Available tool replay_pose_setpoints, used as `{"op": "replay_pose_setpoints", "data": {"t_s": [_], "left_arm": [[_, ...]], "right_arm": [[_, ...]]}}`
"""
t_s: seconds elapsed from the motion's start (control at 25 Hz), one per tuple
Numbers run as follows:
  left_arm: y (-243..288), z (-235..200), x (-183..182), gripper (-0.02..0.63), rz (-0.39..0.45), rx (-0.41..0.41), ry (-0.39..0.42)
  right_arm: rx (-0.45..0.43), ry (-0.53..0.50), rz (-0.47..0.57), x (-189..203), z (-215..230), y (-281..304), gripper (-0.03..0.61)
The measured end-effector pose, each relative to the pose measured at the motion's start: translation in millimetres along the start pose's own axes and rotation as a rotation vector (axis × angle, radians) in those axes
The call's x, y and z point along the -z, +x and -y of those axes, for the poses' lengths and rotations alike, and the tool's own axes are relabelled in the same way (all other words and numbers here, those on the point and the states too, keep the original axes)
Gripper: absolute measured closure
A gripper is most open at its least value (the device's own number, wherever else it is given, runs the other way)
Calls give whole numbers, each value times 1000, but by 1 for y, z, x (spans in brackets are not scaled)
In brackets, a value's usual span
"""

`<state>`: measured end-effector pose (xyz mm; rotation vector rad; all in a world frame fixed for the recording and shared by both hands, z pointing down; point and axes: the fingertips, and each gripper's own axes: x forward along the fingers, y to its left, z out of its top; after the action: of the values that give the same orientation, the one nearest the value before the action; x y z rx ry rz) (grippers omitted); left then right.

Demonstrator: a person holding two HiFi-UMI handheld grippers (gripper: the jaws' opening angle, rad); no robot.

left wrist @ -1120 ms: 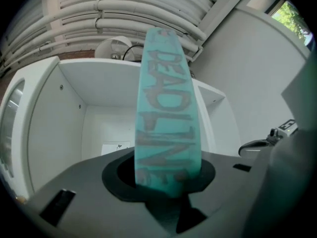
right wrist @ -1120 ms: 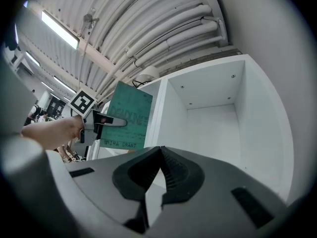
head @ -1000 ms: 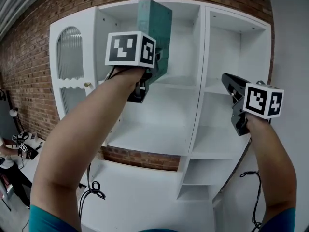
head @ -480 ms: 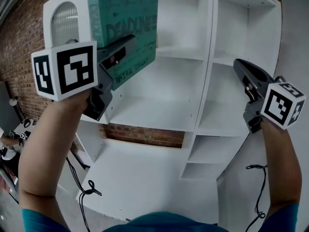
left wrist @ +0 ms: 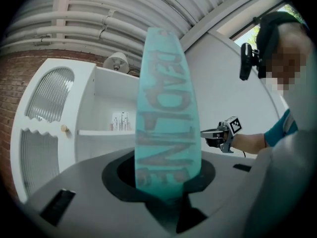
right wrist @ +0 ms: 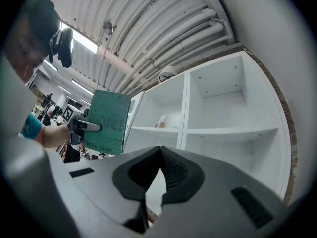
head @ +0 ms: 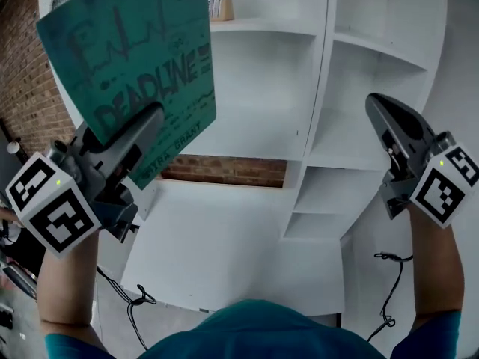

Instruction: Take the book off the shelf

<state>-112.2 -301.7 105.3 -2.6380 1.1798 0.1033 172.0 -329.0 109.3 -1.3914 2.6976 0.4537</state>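
A teal book (head: 135, 73) with "DEADLINE" printed on its cover is off the white shelf unit (head: 322, 66) and held in the air at the left of the head view. My left gripper (head: 146, 129) is shut on its lower edge, and in the left gripper view the book's spine (left wrist: 166, 123) stands upright between the jaws. My right gripper (head: 382, 107) hangs at the right in front of the narrow shelf column, shut with nothing in it. The right gripper view shows its jaws closed and the book (right wrist: 106, 123) far off to the left.
A small holder with sticks (head: 223, 6) stands on an upper shelf. A white low platform (head: 224, 253) lies under the shelves, with cables (head: 142, 298) beside it. A brick wall (head: 22, 88) is at the left, next to a cabinet door with ribbed glass (left wrist: 49, 98).
My left gripper has pulled the book out of the upper shelf, down and to the left, toward me. The right gripper has stayed almost in place.
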Motion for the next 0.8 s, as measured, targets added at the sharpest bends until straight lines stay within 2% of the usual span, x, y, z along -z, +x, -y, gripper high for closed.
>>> {"op": "replay_pose_setpoints", "data": {"t_s": [0.24, 0.48, 0.8], "left_arm": [[-19, 12, 89, 460, -24, 28, -41], [-19, 21, 182, 460, -88, 35, -104], [-26, 39, 306, 460, -197, 30, -122]], "right_arm": [[-46, 15, -42, 73, -23, -11, 557], [-51, 77, -87, 139, -26, -12, 557], [-53, 157, -181, 240, -40, -23, 557]]}}
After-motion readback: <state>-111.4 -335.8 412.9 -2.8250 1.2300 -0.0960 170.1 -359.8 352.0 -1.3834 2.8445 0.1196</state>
